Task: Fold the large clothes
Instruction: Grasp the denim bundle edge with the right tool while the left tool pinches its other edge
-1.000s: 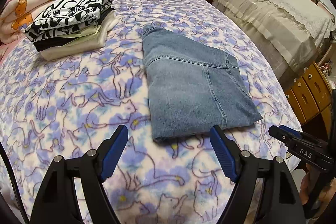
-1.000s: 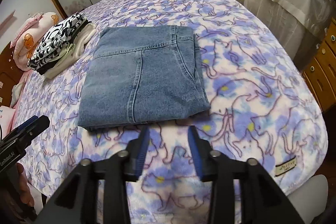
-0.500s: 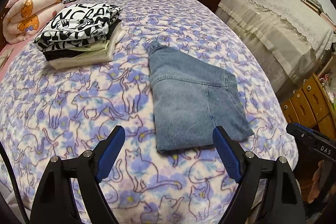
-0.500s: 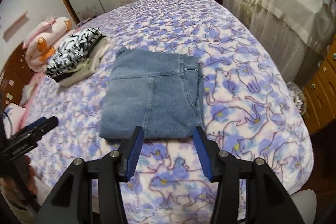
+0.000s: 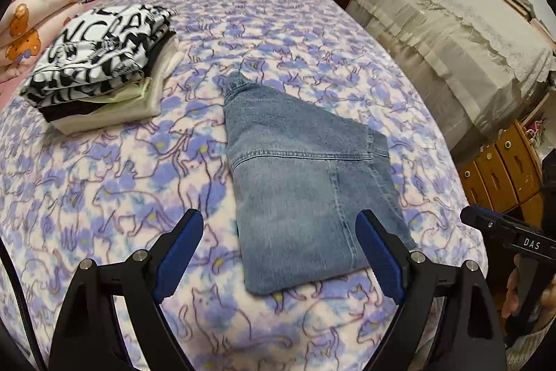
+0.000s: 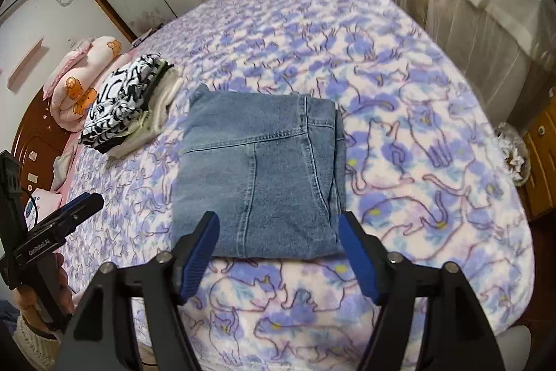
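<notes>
A pair of blue jeans [image 5: 305, 183] lies folded into a flat rectangle on the bed; it also shows in the right wrist view [image 6: 260, 176]. My left gripper [image 5: 278, 252] is open and empty, held above the bed just short of the jeans' near edge. My right gripper [image 6: 278, 249] is open and empty, also above the near edge of the jeans. Each gripper appears at the edge of the other's view, the right one [image 5: 504, 232] and the left one [image 6: 59, 225].
A stack of folded clothes [image 5: 100, 65] with a black-and-white print on top sits at the far left of the cat-print bedspread [image 5: 104, 197]. Pink bedding [image 5: 27, 19] lies behind it. A covered bed [image 5: 451, 44] and wooden drawers [image 5: 500, 169] stand to the right.
Both grippers have pulled back and up from the folded jeans. The right gripper's jaws have opened wider. The jeans have not moved.
</notes>
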